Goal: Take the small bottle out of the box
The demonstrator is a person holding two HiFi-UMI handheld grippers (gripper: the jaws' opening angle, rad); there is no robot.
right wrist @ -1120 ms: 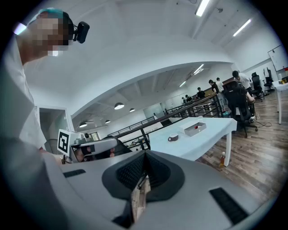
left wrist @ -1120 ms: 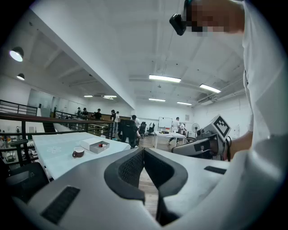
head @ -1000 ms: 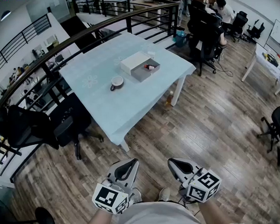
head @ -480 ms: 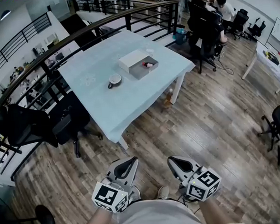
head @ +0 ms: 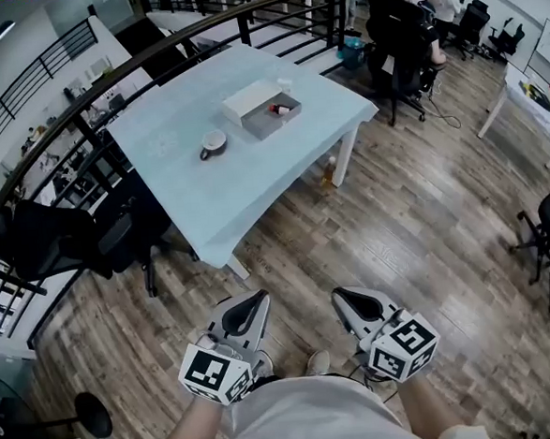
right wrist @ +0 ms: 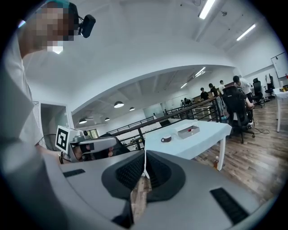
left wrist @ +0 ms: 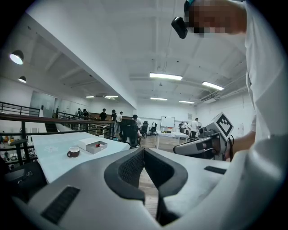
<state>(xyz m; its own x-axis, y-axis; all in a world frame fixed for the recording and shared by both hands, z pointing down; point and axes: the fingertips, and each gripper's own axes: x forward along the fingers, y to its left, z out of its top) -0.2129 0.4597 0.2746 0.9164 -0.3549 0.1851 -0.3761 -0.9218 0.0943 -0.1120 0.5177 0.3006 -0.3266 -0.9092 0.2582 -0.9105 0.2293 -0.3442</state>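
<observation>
Left hand-held gripper (head: 258, 299) and right hand-held gripper (head: 341, 297): both clenched, empty, held low at bottom centre against person's body. Probably carry pose, since target out of reach.
Box (head: 270, 118) lies open on surface (head: 207, 190), upper centre, well apart from both.
Small bottle (head: 284, 109) inside box, reddish speck, detail too small.
Cup (head: 212, 145) lower left of box.
Jaws must open before any reach.

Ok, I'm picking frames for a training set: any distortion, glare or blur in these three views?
Head view: fisheye curves the railing, table sharp, light even. Left gripper view: dark rounded corners, ceiling lights blown out. Right gripper view: same dark corners, box small but sharp.
</observation>
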